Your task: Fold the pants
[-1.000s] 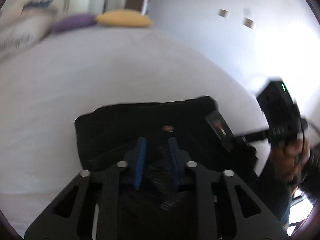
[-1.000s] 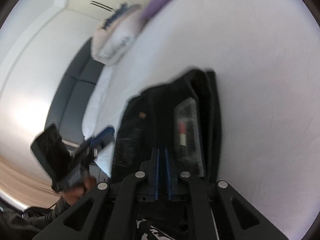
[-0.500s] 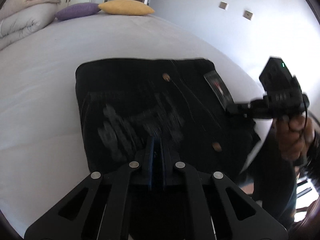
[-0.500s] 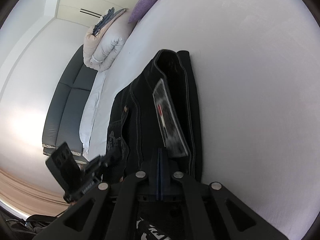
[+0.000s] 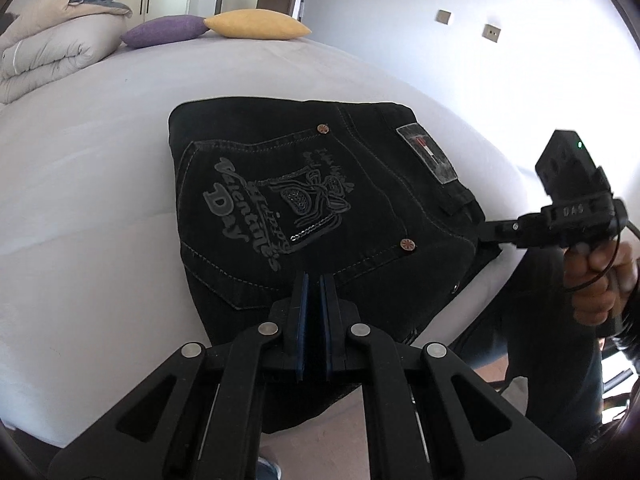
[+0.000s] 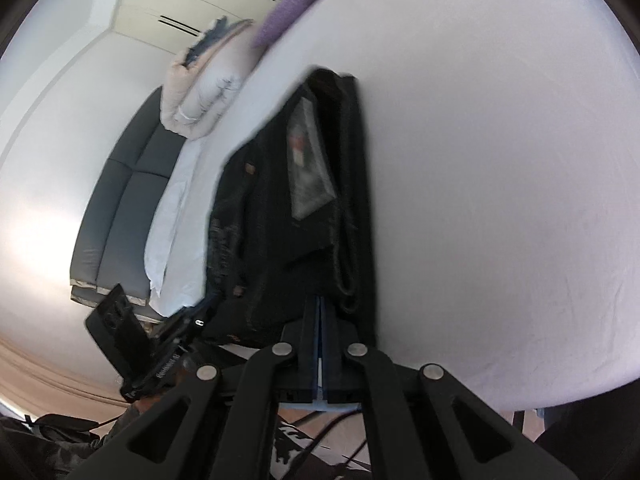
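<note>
Judging from how they lie, we take the pants (image 5: 320, 200) to be folded already: they sit as one compact black rectangle near the front edge of the bed (image 5: 100, 200), back pocket (image 5: 280, 208) up with its grey printed design showing, waistband label (image 5: 428, 152) toward our right side. In the right wrist view the stacked layers show along the bundle's long edge (image 6: 352, 200), so several folds look done. One corner on the right side hangs slightly over the bed edge, and that is the only untidy spot we can find.

Our left gripper (image 5: 314, 312) hovers just above the near edge of the bundle, its jaws nearly closed with a thin gap between the blue pads and no cloth in them. Our right gripper (image 6: 320, 332) sits at the bundle's end, jaws likewise drawn almost together and empty; whether the tips touch the fabric we cannot tell, since that view is blurred.

What is left, we think, is little: perhaps a nudge to square the overhanging corner, then pulling both tools clear.

Farther off on the bed lie a purple cushion (image 5: 164, 31), a yellow cushion (image 5: 256, 25) and a rolled duvet (image 5: 48, 56)
</note>
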Demonstrator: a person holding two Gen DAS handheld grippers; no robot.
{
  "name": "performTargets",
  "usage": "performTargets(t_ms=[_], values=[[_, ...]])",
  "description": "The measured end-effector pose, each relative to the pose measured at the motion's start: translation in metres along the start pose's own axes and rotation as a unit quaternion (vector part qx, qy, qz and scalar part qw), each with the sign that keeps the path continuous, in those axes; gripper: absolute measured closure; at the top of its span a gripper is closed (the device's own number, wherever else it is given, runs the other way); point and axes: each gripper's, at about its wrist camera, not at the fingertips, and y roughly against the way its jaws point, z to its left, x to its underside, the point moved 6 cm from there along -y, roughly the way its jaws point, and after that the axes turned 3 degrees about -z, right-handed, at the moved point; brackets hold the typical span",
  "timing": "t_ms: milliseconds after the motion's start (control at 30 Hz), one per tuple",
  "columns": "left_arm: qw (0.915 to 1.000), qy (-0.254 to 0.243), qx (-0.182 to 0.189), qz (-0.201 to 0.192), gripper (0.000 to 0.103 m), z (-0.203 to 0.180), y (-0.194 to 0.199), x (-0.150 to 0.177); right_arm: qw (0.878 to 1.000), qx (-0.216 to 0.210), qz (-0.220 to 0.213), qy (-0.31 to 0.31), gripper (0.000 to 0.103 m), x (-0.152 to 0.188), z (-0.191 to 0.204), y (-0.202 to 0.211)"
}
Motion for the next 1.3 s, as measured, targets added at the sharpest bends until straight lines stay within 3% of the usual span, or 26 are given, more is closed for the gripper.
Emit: performTargets(t_ms=[133, 167, 200, 267, 300, 400, 433, 467, 500, 567, 667, 833, 933, 967, 1000, 1067, 1167, 1300], values=[[0.9999, 0.012, 0.005, -0.004, 0.097, 0.001, 0.009, -0.004, 1.0, -0.011, -0.005, 0.016, 0.101, -0.003, 0.011, 0.01], [0.9998, 0.02, 0.009, -0.005, 0.097, 0.002, 0.016, -0.008, 1.0, -0.016, -0.011, 0.022, 0.092, -0.004, 0.014, 0.017], [0.9997, 0.023, 0.007, -0.008, 0.097, 0.005, 0.022, -0.01, 0.999, -0.024, -0.024, 0.029, 0.075, -0.008, 0.019, 0.026], [0.9991, 0.036, 0.001, -0.023, 0.097, 0.016, 0.039, -0.019, 0.998, -0.031, -0.047, 0.032, 0.052, -0.017, 0.02, 0.04], [0.9986, 0.045, 0.004, -0.029, 0.096, 0.021, 0.044, -0.023, 0.997, -0.029, -0.06, 0.028, 0.05, -0.027, 0.018, 0.045], [0.9958, 0.086, 0.007, -0.03, 0.071, 0.045, 0.044, -0.034, 0.998, -0.013, -0.057, 0.009, 0.05, -0.047, 0.005, 0.039], [0.9946, 0.1, 0.008, -0.026, 0.041, 0.052, 0.041, -0.037, 0.999, -0.009, -0.053, 0.001, 0.05, -0.053, 0.0, 0.033], [0.992, 0.122, 0.017, -0.026, 0.021, 0.062, 0.036, -0.04, 0.999, -0.005, -0.047, -0.005, 0.05, -0.059, -0.004, 0.027], [0.99, 0.136, 0.025, -0.028, 0.021, 0.067, 0.032, -0.044, 0.999, 0.003, -0.038, -0.012, 0.05, -0.064, -0.008, 0.019], [0.9857, 0.162, 0.045, -0.008, 0.021, 0.078, 0.018, -0.048, 0.999, 0.005, -0.029, -0.026, 0.051, -0.074, -0.013, 0.007], [0.9808, 0.187, 0.046, 0.032, 0.021, 0.089, -0.006, -0.051, 0.999, 0.011, -0.016, -0.032, 0.05, -0.082, -0.017, -0.002], [0.9784, 0.173, 0.078, 0.083, 0.022, 0.077, -0.038, -0.06, 1.0, 0.013, 0.014, -0.019, 0.044, -0.086, -0.004, -0.025], [0.9808, 0.152, 0.069, 0.1, 0.039, 0.073, -0.051, -0.067, 0.999, 0.023, 0.034, -0.01, 0.05, -0.088, 0.003, -0.042], [0.9809, 0.153, 0.064, 0.102, 0.048, 0.075, -0.054, -0.069, 0.999, 0.03, 0.039, -0.008, 0.061, -0.089, 0.004, -0.045], [0.9803, 0.157, 0.063, 0.103, 0.052, 0.076, -0.055, -0.071, 0.998, 0.039, 0.044, -0.003, 0.071, -0.089, 0.005, -0.049], [0.9807, 0.156, 0.057, 0.103, 0.065, 0.078, -0.054, -0.076, 0.998, 0.052, 0.046, 0.014, 0.076, -0.089, 0.008, -0.051], [0.9815, 0.154, 0.061, 0.095, 0.074, 0.075, -0.047, -0.083, 0.997, 0.058, 0.036, 0.04, 0.083, -0.089, 0.02, -0.044], [0.9883, 0.122, 0.063, 0.065, 0.077, 0.065, -0.03, -0.117, 0.997, 0.041, 0.014, 0.07, 0.084, -0.105, 0.045, -0.026]])
